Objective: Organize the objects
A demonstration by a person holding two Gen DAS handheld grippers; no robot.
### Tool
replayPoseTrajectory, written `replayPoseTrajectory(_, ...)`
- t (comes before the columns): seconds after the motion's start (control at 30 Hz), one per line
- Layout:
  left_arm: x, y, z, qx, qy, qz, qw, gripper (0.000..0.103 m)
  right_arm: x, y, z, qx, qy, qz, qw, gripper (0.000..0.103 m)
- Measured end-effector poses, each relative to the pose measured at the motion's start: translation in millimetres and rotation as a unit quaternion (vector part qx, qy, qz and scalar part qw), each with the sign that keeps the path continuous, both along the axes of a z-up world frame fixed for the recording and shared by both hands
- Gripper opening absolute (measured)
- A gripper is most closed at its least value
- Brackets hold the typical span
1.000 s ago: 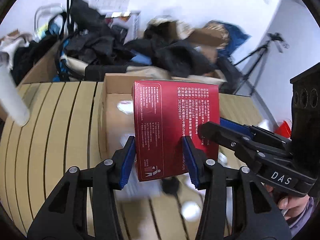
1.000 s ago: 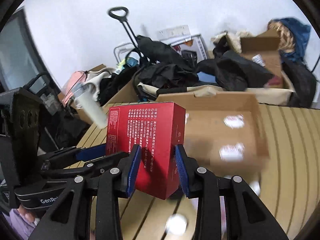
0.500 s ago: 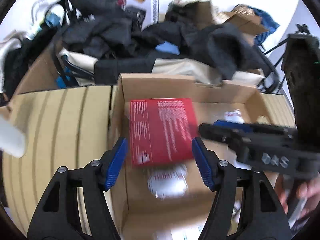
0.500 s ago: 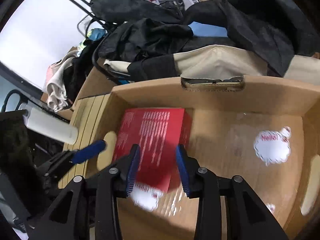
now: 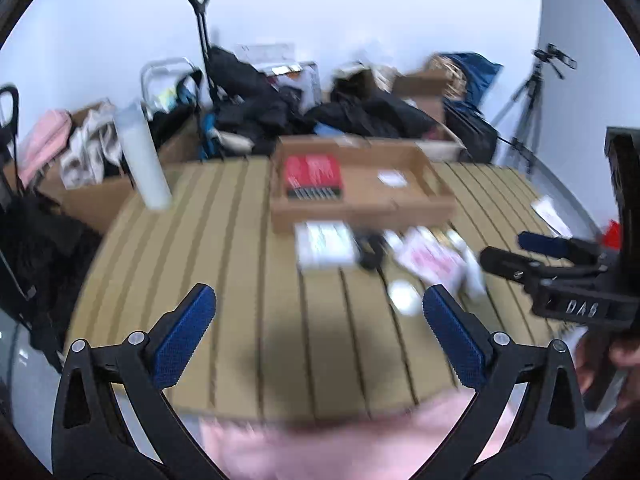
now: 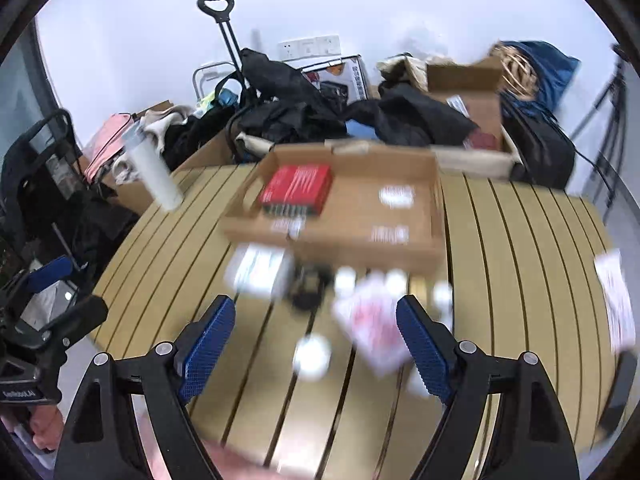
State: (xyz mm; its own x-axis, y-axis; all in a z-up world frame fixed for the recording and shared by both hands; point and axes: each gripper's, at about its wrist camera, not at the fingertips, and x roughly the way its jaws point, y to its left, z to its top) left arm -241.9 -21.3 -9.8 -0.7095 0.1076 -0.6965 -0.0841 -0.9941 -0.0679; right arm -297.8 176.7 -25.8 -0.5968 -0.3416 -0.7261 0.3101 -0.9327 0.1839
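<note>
Red box [image 5: 313,173] lies flat in the cardboard box [image 5: 360,204], in its left half, printed face up; same in the right wrist view [image 6: 298,187]. Cardboard box [image 6: 340,236] sits on the slatted table [image 5: 240,280] at about 12 o'clock from both cameras, open top.

Left hand-held gripper [image 5: 319,334] is spread wide, nothing between the blue pads [image 5: 184,334], held above the near table edge. Right hand-held gripper [image 6: 316,350] is likewise spread wide and empty, pads [image 6: 424,354] apart. In the left wrist view the right one shows at 3 o'clock [image 5: 532,254].

Loose items on the table just in front of the cardboard box, all motion-blurred: a white packet [image 5: 325,245], a small dark object [image 5: 370,249], a pink-and-white packet [image 6: 374,326], a small white round thing [image 6: 312,356]. Can't tell what they are.

White cylinder [image 5: 142,156] stands at the table's far left edge, about 10 o'clock. Pile of dark clothes [image 6: 304,116] sits behind the table.
</note>
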Motion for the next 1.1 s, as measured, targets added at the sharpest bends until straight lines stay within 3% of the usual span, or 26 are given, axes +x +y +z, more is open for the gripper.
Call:
replayPoseTrajectory(0.1, 32.8, 9.2, -5.0, 0.0, -0.011, 0.004, 0.9999, 0.103, 53.6, 10.1, -10.3, -0.043, 0.015, 0.014, 0.999, 0.086)
replayPoseTrajectory(0.2, 63.6, 12.5, -0.7, -0.002, 0.003, 0.014, 0.9999, 0.103, 78.1, 11.3, -21.0, -0.04, 0.005, 0.029, 0.999, 0.086)
replayPoseTrajectory(0.27, 75.8, 13.6, -0.8, -0.013, 0.005, 0.021, 0.9997, 0.103, 86.4, 11.9, -24.7, -0.019, 0.008, 0.024, 1.0, 0.086)
replayPoseTrajectory(0.4, 82.4, 15.4, -1.5, -0.036, 0.004, 0.023, 0.9991, 0.103, 95.8, 15.5, -27.1, -0.025, 0.01, 0.007, 1.0, 0.086)
replayPoseTrajectory(0.53, 85.9, 9.1, -0.2, -0.022, 0.014, 0.027, 0.9993, 0.103, 106.2, 15.5, -23.4, -0.01, 0.025, 0.009, 1.0, 0.086)
replayPoseTrajectory(0.63, 78.5, 8.9, -12.6, -0.024, 0.003, 0.022, 0.9995, 0.103, 106.0, 17.3, -24.3, -0.022, 0.029, 0.013, 0.999, 0.086)
replayPoseTrajectory(0.73, 65.2, 3.8, -31.8, -0.01, -0.002, 0.018, 0.9998, 0.103, 103.4, 24.3, -32.3, -0.069, 0.038, 0.019, 0.997, 0.086)
replayPoseTrajectory(0.87, 34.6, -4.5, -67.8, 0.012, -0.039, 0.013, 0.9991, 0.103, 87.0, 24.6, -52.6, -0.064, 0.024, 0.014, 0.998, 0.086)
replayPoseTrajectory(1.03, -21.7, -10.3, -87.9, 0.019, -0.05, -0.009, 0.9985, 0.103, 46.1, 21.2, -71.6, -0.095, -0.02, 0.028, 0.995, 0.085)
replayPoseTrajectory(1.1, -49.5, -18.2, -91.5, 0.023, -0.048, -0.005, 0.9986, 0.1, 20.5, 14.2, -74.1, -0.103, -0.033, 0.034, 0.994, 0.071)
